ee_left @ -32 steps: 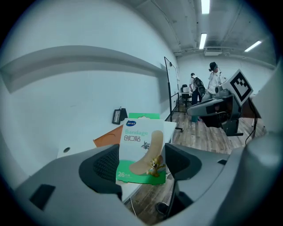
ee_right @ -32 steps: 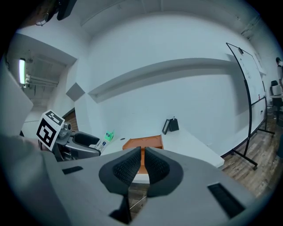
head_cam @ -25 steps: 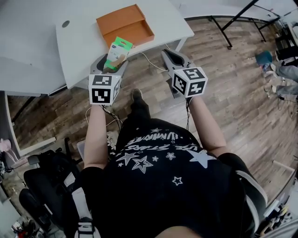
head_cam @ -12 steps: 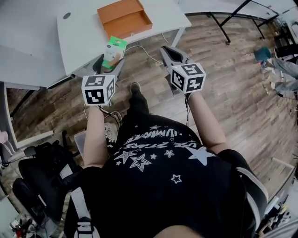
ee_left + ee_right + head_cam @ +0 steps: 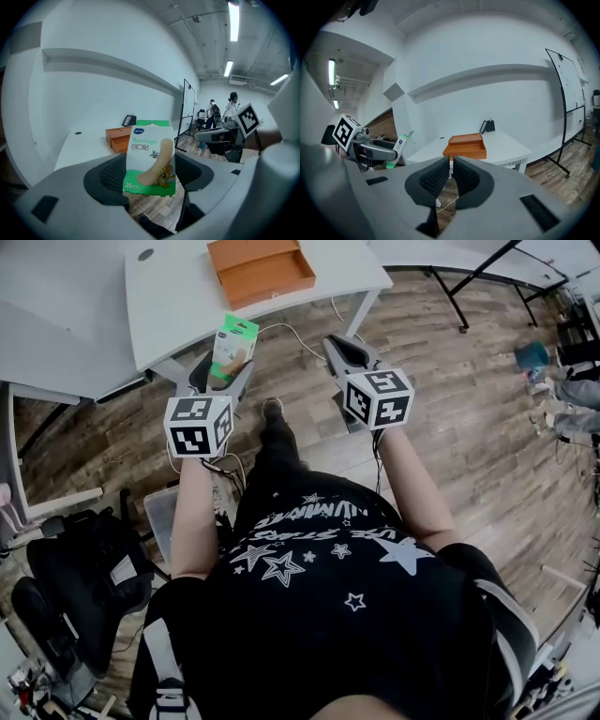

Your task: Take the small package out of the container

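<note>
A small green and white bandage package (image 5: 232,348) stands upright between the jaws of my left gripper (image 5: 223,371), which is shut on its lower part. In the left gripper view the package (image 5: 150,159) fills the middle, held over the wooden floor. The orange open container (image 5: 261,268) lies on the white table (image 5: 178,306), well beyond both grippers; it also shows as a low orange box (image 5: 465,145) in the right gripper view. My right gripper (image 5: 339,345) hangs over the floor beside the table corner, its jaws together with nothing between them (image 5: 451,173).
A black office chair (image 5: 84,587) stands at the lower left. A white cable (image 5: 291,334) trails on the floor under the table's edge. Black table legs (image 5: 450,296) and clutter sit at the far right. People stand far off (image 5: 213,110).
Both grippers and the package have drawn back from the table. The table and orange container now sit farther up in the head view.
</note>
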Action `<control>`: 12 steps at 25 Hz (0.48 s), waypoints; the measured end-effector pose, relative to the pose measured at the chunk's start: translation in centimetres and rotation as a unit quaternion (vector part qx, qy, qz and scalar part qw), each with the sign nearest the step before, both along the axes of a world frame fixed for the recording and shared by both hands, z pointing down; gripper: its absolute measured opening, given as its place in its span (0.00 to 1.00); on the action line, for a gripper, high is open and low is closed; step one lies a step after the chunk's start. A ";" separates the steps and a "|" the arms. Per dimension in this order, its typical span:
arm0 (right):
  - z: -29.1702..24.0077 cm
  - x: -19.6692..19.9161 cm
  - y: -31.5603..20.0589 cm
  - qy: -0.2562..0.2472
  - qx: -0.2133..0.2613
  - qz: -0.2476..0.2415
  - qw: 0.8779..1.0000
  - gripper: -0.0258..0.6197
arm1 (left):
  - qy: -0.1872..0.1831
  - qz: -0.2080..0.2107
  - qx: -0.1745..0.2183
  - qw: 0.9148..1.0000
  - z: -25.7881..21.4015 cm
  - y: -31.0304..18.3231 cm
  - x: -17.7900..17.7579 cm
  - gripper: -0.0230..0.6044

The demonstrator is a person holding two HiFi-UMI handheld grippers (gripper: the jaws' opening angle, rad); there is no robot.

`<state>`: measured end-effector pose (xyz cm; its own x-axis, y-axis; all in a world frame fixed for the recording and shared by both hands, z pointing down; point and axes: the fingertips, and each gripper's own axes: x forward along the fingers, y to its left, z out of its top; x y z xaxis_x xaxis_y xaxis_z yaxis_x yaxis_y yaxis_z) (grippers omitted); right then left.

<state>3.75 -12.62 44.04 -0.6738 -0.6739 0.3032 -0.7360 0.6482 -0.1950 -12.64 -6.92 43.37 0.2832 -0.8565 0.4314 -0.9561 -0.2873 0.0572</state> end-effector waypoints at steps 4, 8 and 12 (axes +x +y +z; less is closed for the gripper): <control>0.4 -0.1 0.9 0.004 -0.005 -0.005 1.000 0.13 | 0.003 0.000 -0.002 1.000 0.3 1.1 0.2 0.59; 0.4 0.1 1.1 0.002 -0.006 -0.002 1.000 0.13 | 0.004 -0.002 -0.002 1.000 0.0 1.4 0.3 0.59; 0.2 0.4 1.2 0.000 -0.005 -0.001 1.000 0.13 | 0.006 -0.003 -0.001 1.000 -0.3 1.5 0.5 0.59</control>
